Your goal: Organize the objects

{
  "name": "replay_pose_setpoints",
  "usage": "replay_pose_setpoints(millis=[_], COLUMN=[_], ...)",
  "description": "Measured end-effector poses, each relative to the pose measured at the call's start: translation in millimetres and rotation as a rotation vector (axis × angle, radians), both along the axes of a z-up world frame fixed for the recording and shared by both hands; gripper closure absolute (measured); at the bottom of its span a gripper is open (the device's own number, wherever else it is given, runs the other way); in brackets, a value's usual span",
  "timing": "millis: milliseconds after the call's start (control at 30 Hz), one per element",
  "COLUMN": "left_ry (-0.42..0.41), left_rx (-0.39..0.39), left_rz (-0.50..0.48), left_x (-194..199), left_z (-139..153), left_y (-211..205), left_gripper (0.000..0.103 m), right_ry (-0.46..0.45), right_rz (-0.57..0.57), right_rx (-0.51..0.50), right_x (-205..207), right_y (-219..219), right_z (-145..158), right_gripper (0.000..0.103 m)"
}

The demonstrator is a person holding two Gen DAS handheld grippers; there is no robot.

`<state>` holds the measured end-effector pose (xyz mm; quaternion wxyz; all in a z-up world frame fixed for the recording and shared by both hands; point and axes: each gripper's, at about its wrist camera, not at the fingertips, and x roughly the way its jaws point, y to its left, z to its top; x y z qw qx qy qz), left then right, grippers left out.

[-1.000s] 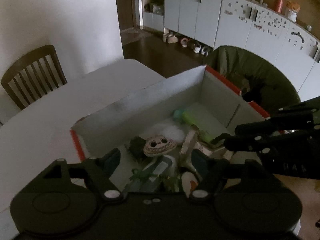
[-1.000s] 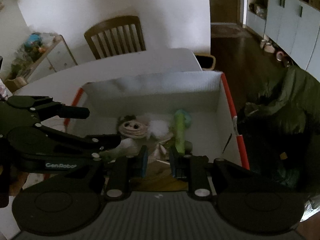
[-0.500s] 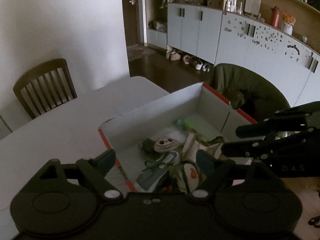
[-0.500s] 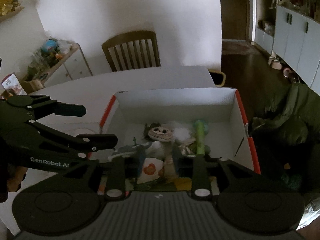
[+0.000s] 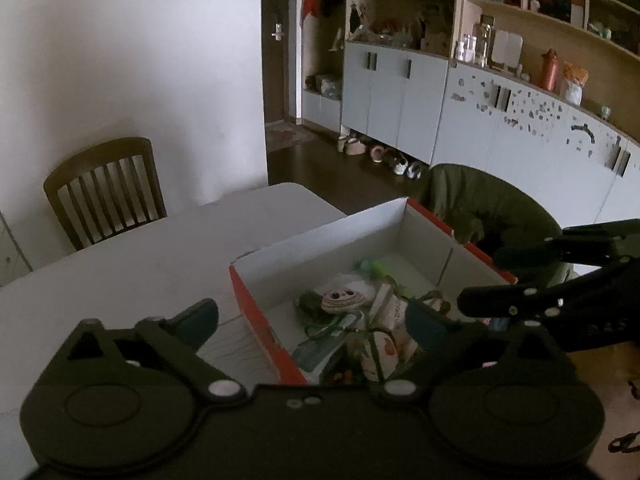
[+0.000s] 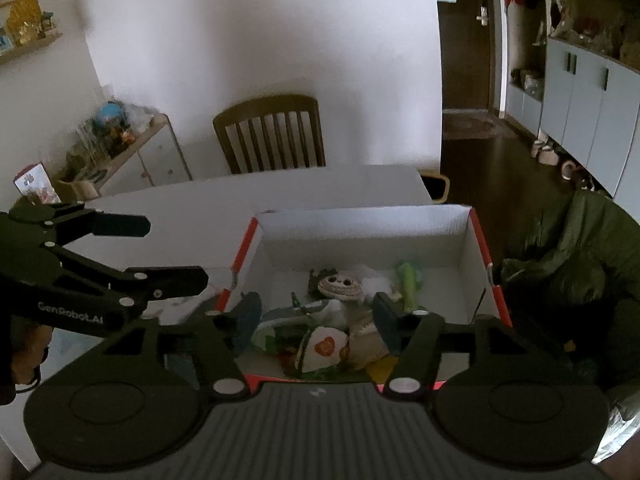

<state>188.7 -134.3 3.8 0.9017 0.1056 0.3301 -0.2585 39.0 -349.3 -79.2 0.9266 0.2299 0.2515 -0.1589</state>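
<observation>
Both grippers up above the box (image 6: 478, 240), nothing held in either. Left gripper (image 5: 316, 320) jaws spread wide, empty. Right gripper (image 6: 316, 316) jaws wide apart too, empty.

Box is white inside with red edges and sits at the table's (image 6: 280, 188) right edge. Toys piled at its near end: round-faced doll (image 6: 340, 286), green tube toy (image 6: 408, 284), white pouch with an orange heart (image 6: 322, 348). Far end of the box floor is bare.
</observation>
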Motion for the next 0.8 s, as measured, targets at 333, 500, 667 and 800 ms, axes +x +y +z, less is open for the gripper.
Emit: replay_pose_setpoints(millis=[333,500,667,800], left_ry=[0.011,0.025,0.029,0.046], left_rx=[-0.040,-0.055,-0.059,-0.064], left_rz=[0.027,0.055,0.069,0.061], left_x=[-8,-11,-17,-20], left_z=[2,1,-1,-2], left_y=[19,31,40,43], left_gripper=[0.001,0.001,0.001,0.001], right_ry=[-0.024,-0.033,-0.048,-0.054], right_rz=[-0.005,-0.013,-0.017,-0.018], right_rx=[-0.034,-0.040,-0.037,-0.036], right_x=[-2,-3,-6,-8], right_y=[22,31,39,45], right_z=[11,13,15,16], right_gripper=[0.021,0.021,0.021,0.021])
